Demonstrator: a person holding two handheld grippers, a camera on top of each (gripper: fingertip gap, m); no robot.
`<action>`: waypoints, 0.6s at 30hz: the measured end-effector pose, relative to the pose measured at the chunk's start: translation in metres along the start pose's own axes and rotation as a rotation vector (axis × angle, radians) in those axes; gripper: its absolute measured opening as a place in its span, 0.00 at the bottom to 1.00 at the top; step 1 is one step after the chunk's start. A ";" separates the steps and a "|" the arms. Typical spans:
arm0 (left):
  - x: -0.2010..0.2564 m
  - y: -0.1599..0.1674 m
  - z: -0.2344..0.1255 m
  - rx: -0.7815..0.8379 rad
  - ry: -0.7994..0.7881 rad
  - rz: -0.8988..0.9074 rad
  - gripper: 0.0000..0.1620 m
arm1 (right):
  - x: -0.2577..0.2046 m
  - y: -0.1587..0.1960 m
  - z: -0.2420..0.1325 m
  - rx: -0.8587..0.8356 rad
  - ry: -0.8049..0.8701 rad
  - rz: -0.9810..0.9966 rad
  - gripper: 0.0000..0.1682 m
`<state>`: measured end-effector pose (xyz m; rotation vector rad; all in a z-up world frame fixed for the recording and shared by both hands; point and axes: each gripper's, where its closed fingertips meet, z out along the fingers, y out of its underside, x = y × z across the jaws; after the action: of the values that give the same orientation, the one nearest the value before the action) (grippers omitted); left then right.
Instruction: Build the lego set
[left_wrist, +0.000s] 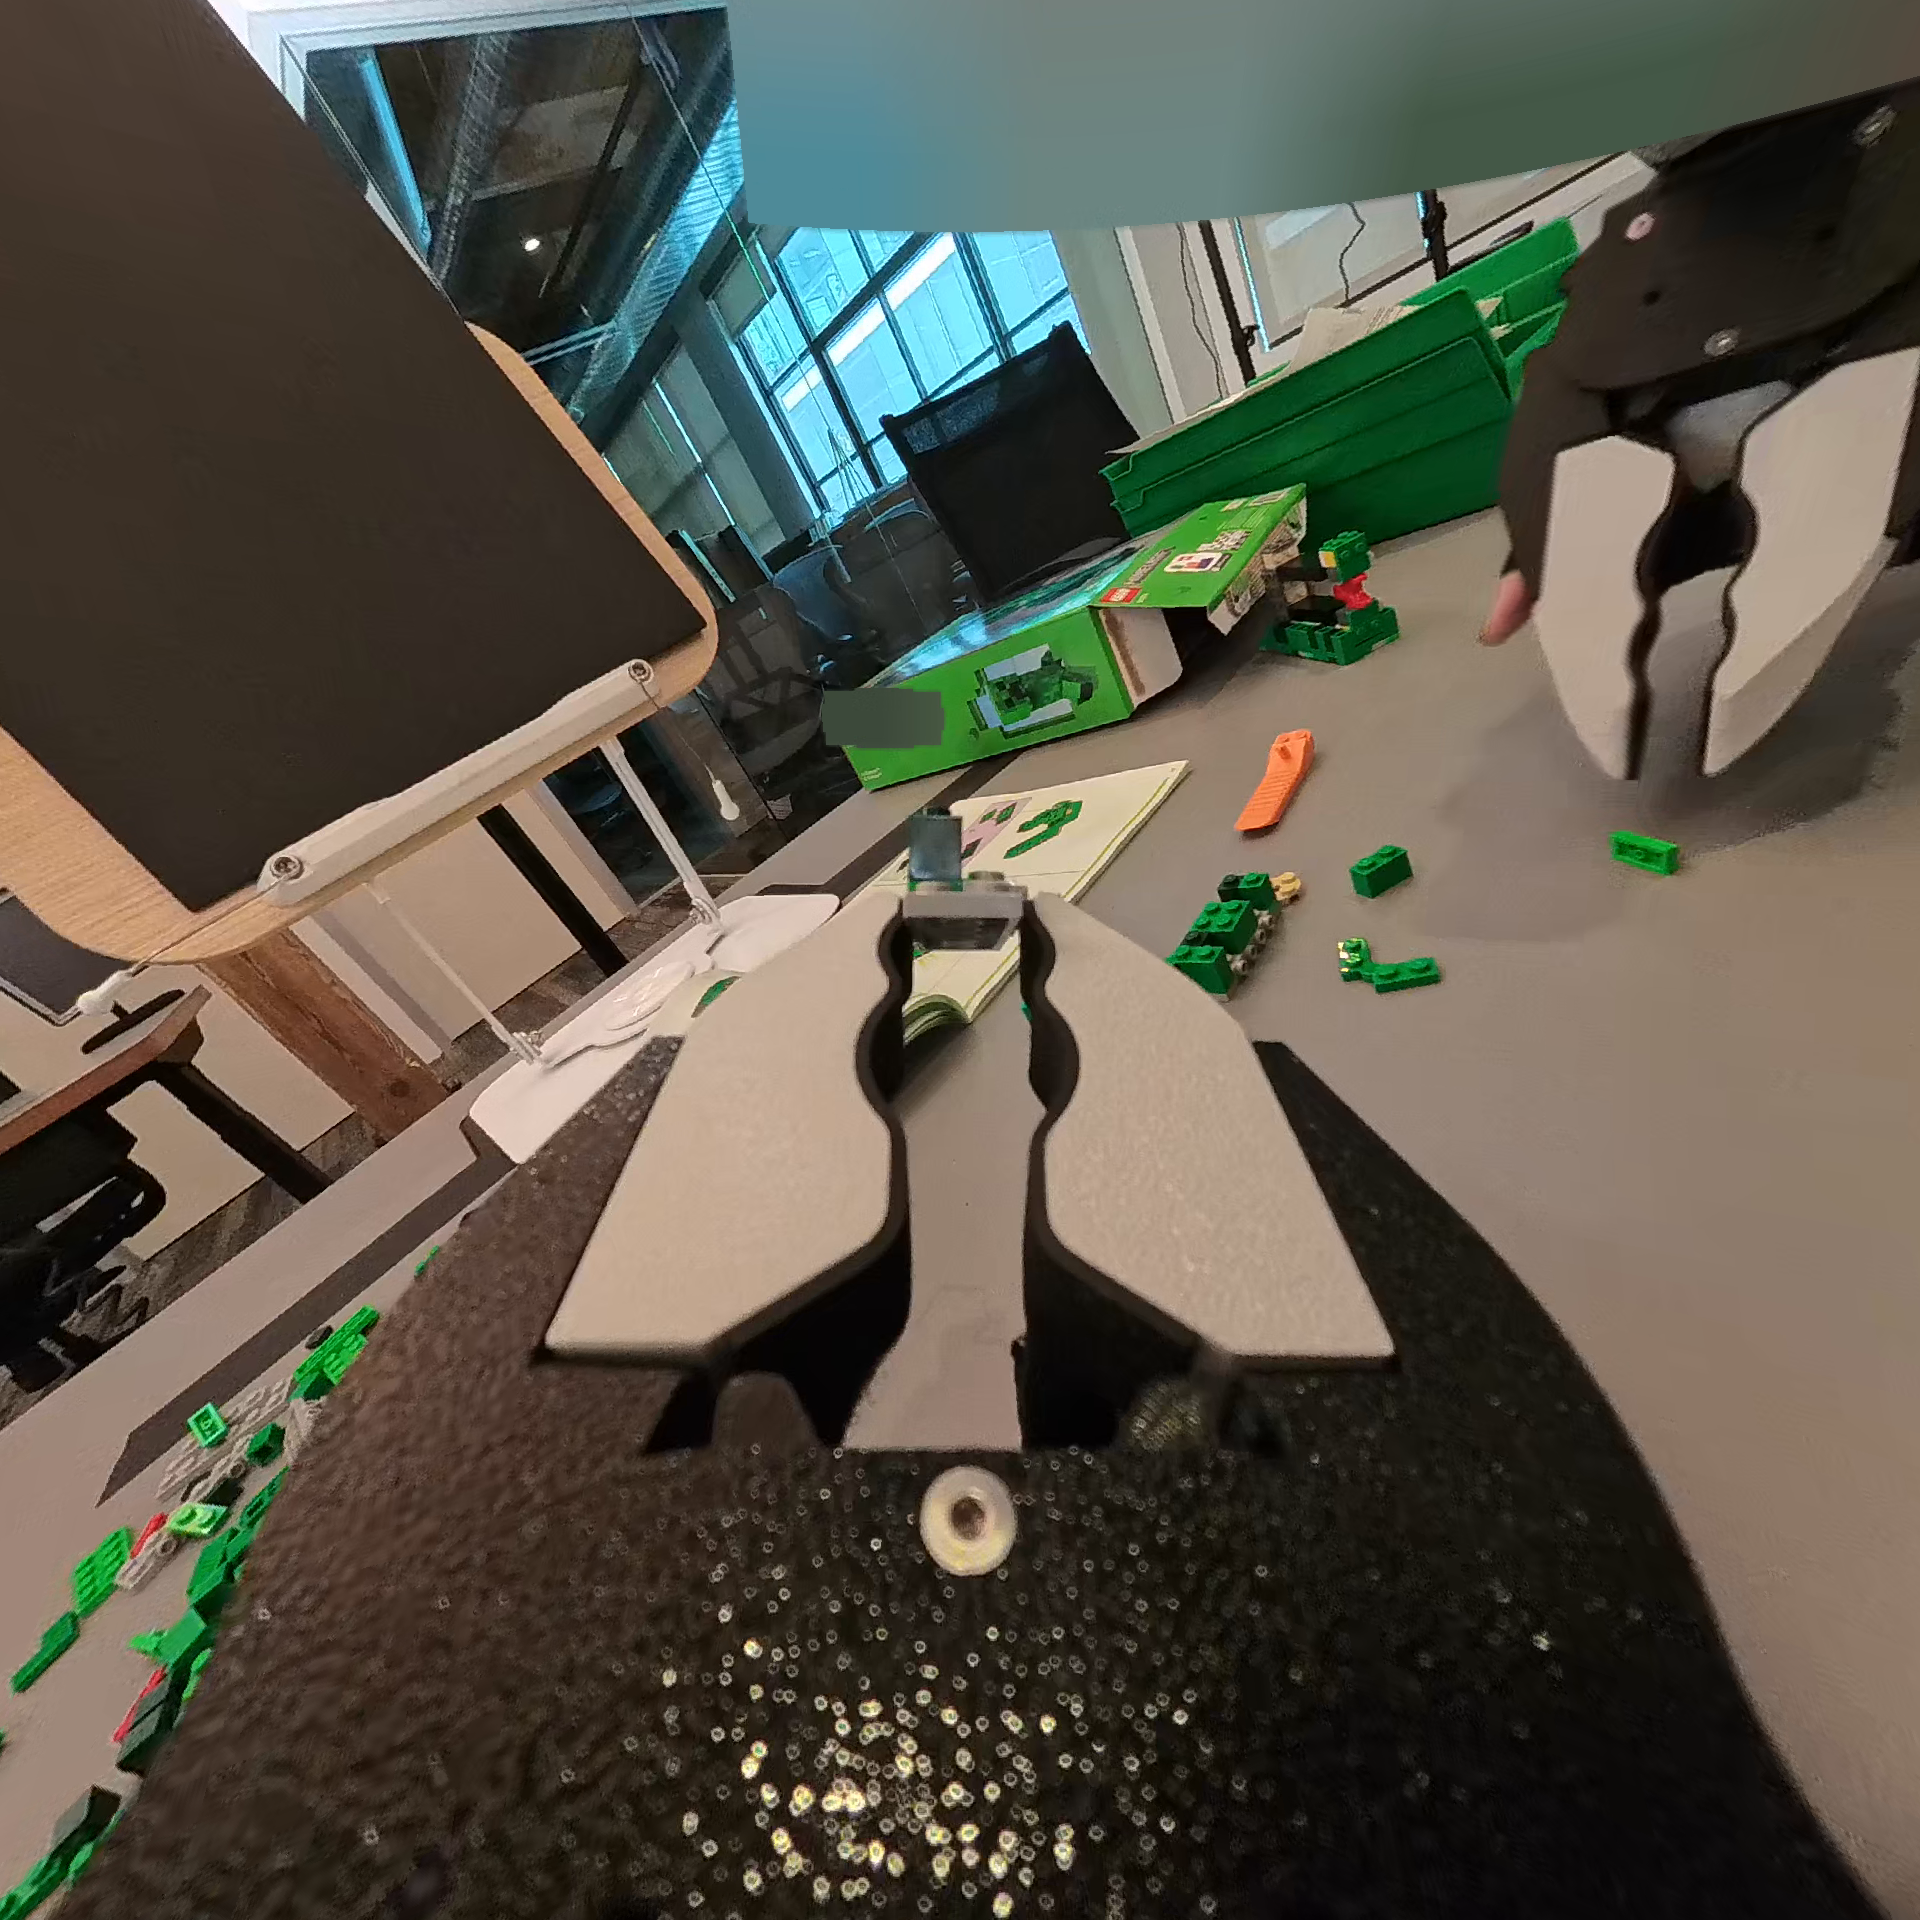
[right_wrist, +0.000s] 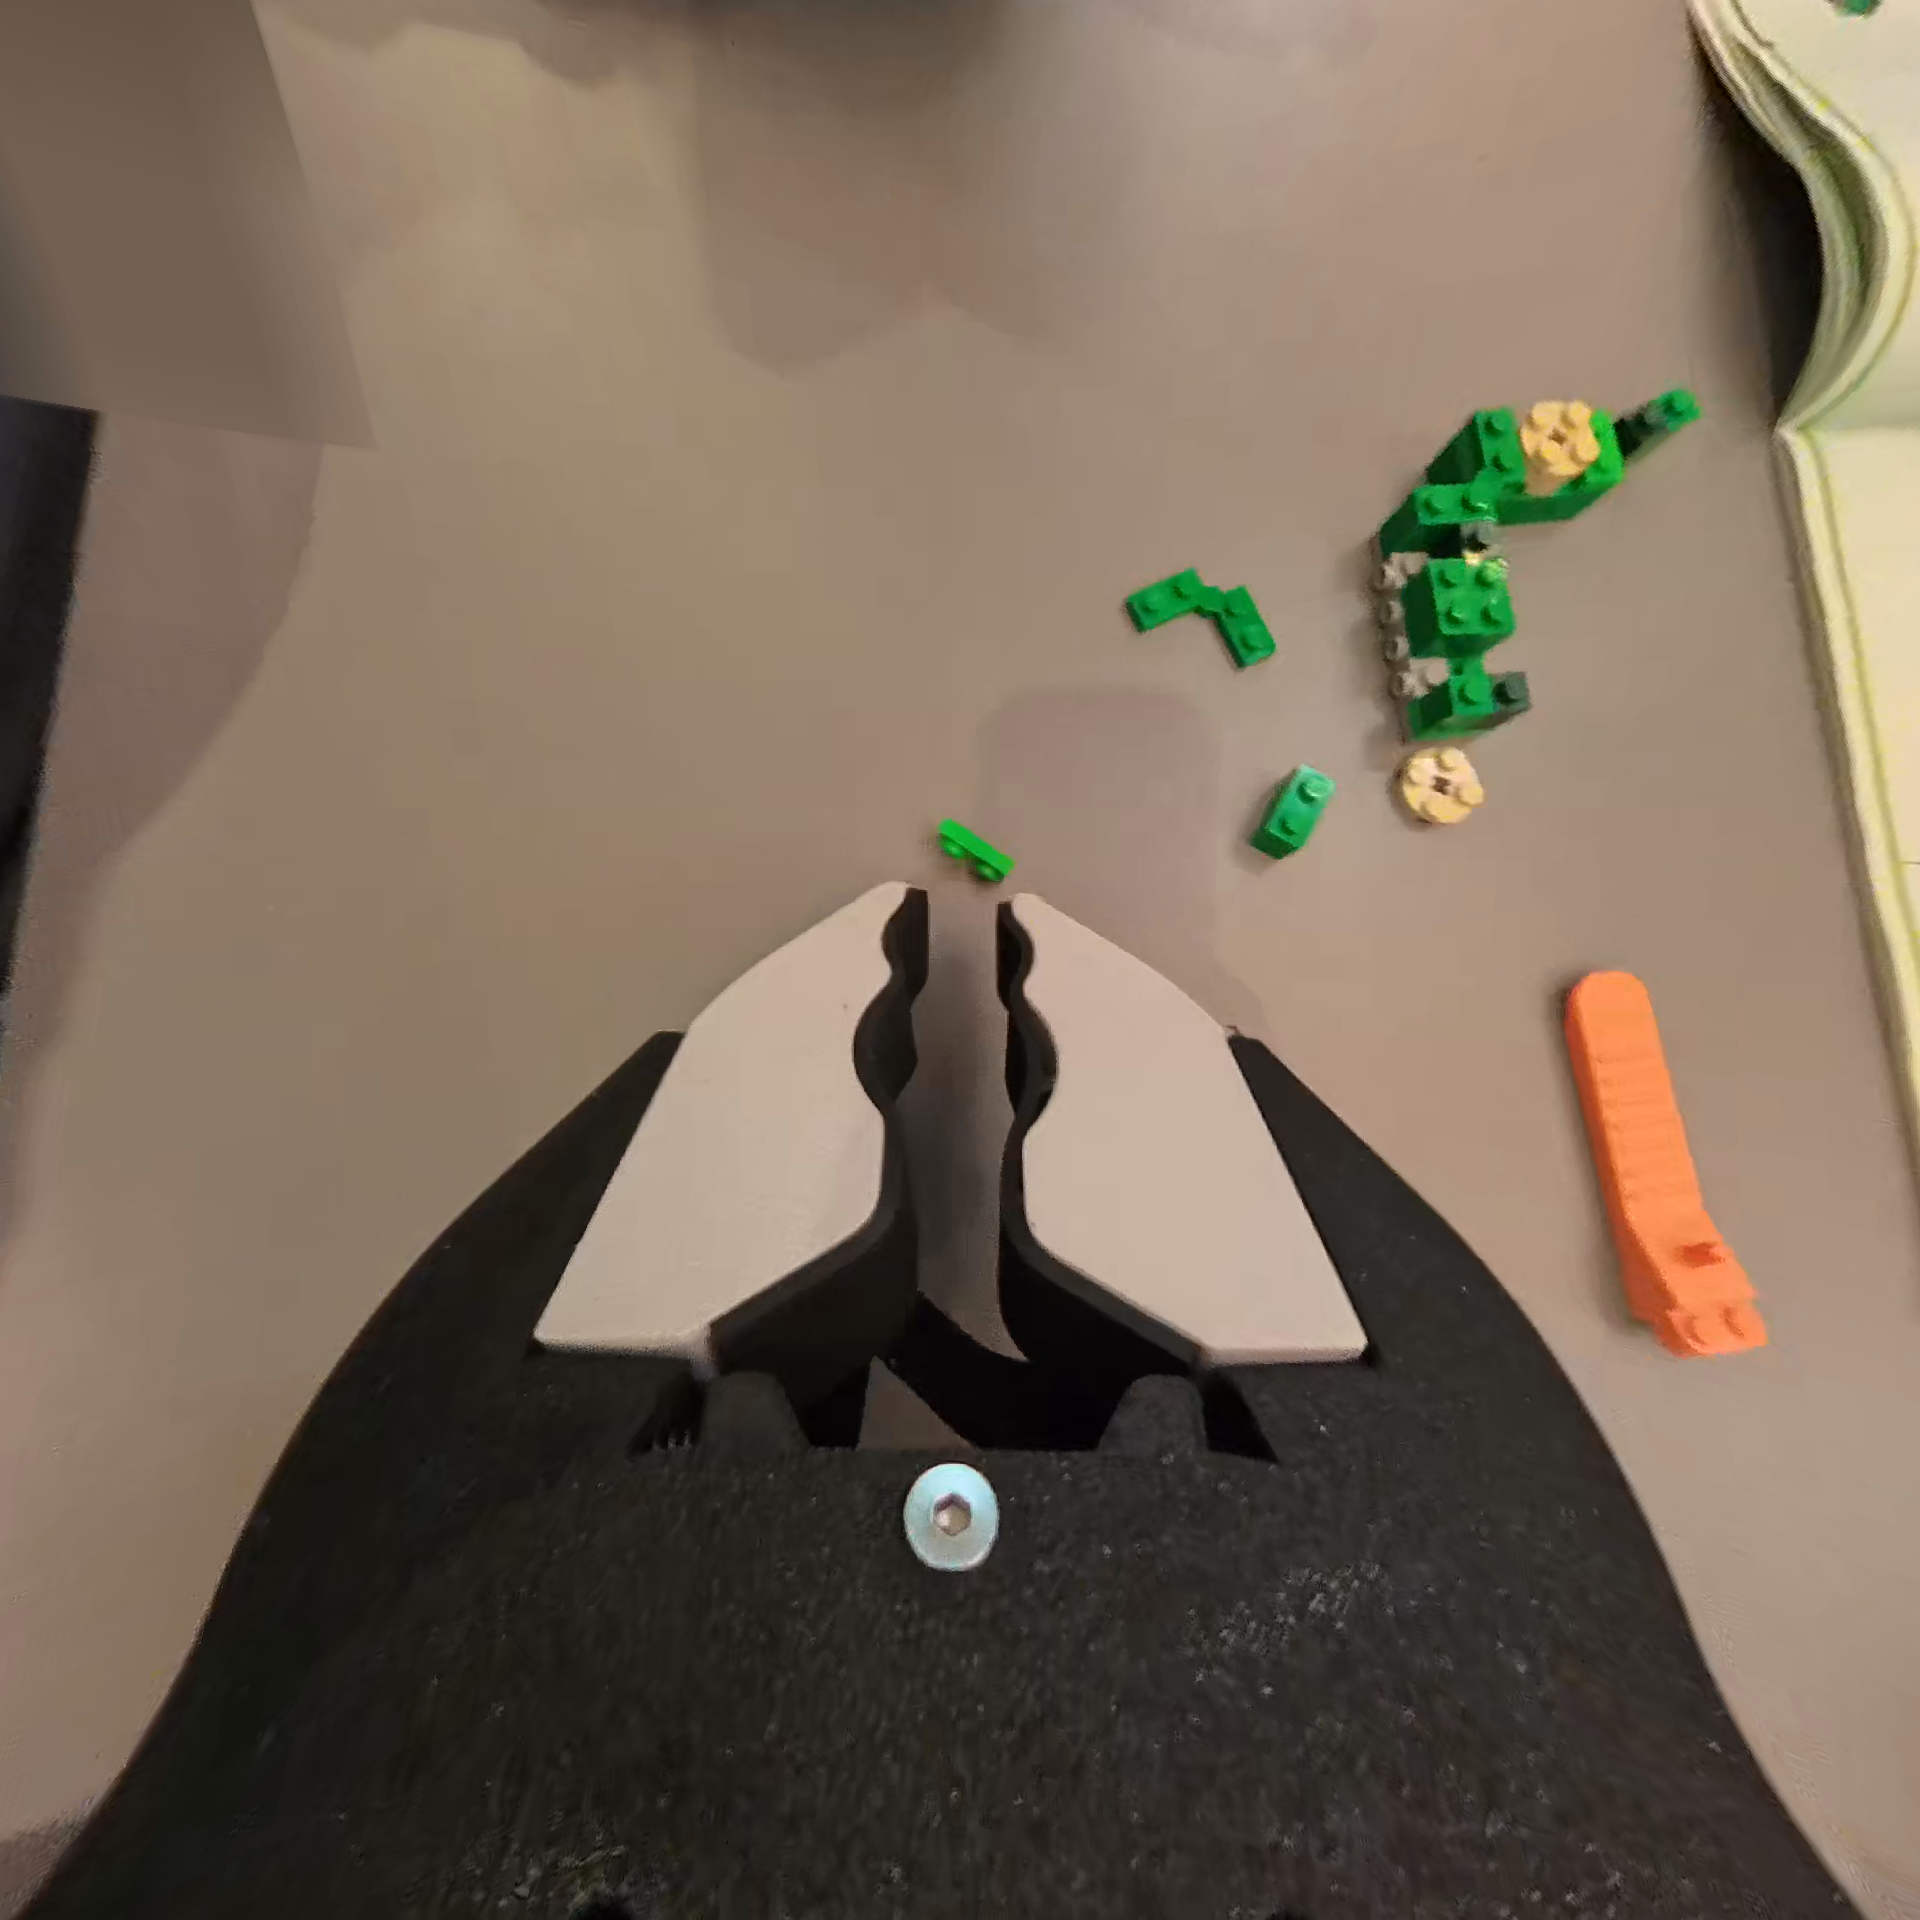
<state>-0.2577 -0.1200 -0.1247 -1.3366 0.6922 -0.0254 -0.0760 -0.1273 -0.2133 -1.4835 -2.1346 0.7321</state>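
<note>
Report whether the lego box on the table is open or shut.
Open: the green lego box lies on its side, its end flap swung outward toward the small build.

The left gripper (left_wrist: 961, 920) is raised and tilted, its two grey fingers (left_wrist: 769, 1132) converging forward. Their tips are clamped on a small grey piece (left_wrist: 958, 920) that bridges the gap at the very front of the jaws, with a taller part of it standing up just beyond the tips.

The right gripper (right_wrist: 961, 899) points downward. Its fingers (right_wrist: 769, 1132) stand close together with a narrow slit left between the tips, and nothing lies inside the jaws. In the left wrist view it hangs tips-down (left_wrist: 1673, 774), and a bare fingertip of the person's hand (left_wrist: 1507, 613) shows behind it.
</note>
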 end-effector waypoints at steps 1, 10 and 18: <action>0.000 0.000 0.000 -0.001 0.001 0.000 0.11 | -0.004 -0.002 0.000 0.011 -0.006 0.002 0.06; 0.002 0.001 0.001 -0.004 0.012 -0.004 0.11 | -0.007 -0.002 0.015 -0.003 0.023 -0.044 0.09; 0.003 0.001 0.001 -0.001 0.024 -0.018 0.11 | -0.002 -0.009 0.020 -0.031 0.013 -0.061 0.11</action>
<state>-0.2551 -0.1198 -0.1266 -1.3453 0.7011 -0.0557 -0.0946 -0.1357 -0.2230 -1.4281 -2.1803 0.6684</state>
